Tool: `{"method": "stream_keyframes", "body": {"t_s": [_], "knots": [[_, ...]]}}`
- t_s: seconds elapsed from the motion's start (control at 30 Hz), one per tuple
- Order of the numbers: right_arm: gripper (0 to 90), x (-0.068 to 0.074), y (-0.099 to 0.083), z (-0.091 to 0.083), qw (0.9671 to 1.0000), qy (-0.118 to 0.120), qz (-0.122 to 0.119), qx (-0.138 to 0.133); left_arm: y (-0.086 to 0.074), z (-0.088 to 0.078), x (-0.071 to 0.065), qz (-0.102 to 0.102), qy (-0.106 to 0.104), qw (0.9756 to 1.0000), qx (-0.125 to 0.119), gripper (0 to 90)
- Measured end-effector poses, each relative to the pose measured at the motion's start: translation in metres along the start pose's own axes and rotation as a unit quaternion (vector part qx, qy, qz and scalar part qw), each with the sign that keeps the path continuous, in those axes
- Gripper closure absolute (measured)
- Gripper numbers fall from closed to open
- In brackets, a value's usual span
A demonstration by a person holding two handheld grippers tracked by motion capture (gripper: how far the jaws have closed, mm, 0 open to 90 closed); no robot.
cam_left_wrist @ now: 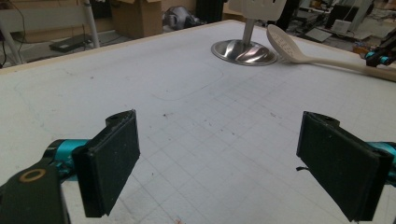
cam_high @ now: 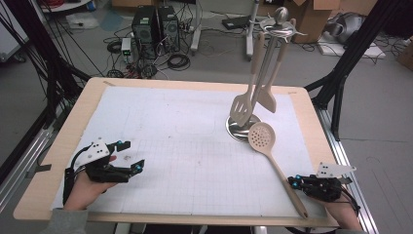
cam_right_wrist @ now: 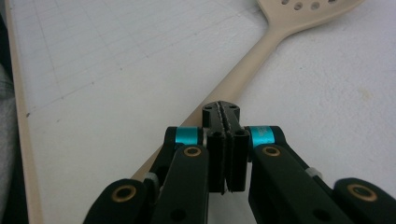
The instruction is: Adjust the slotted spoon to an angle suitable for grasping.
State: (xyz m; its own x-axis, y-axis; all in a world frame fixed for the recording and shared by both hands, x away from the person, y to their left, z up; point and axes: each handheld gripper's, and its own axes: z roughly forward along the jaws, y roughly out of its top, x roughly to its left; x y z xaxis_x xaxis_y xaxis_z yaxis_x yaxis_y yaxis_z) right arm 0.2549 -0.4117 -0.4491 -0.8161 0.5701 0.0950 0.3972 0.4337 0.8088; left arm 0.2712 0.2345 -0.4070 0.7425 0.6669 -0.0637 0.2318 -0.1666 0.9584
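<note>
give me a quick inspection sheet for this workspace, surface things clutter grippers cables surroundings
surface: wooden table covered by a white grid mat; a few small dark specks on the mat.
job's things: beige skimmer spoon lies flat on the mat, bowl by the base of the utensil stand; a slotted turner and another beige utensil hang on the stand.
clutter: nothing seen on the mat beyond these.
grippers: left hand-held gripper rests on the mat, jaws wide open, nothing between them. Right hand-held gripper has its jaws shut, tips right over the spoon handle; contact cannot be told.
cables: a cable trails from the right gripper; tangled cables lie on the floor.
surroundings: computer towers, cardboard boxes, black frame posts.
</note>
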Motion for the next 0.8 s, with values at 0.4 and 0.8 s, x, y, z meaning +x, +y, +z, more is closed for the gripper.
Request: {"method": "stream_keyframes", "body": {"t_s": [0.4, 0.8], "knots": [[89.6, 0.01, 0.003, 0.008, 0.9994, 0.028, -0.016, 0.016, 0.0, 0.0, 0.0, -0.001, -0.001, 1.0, 0.0, 13.6], [89.6, 0.022, 0.014, 0.021, 0.9979, 0.054, -0.021, 0.029, 0.0, 0.0, 0.0, -0.001, -0.001, 1.0, 0.001, 13.5]]}}
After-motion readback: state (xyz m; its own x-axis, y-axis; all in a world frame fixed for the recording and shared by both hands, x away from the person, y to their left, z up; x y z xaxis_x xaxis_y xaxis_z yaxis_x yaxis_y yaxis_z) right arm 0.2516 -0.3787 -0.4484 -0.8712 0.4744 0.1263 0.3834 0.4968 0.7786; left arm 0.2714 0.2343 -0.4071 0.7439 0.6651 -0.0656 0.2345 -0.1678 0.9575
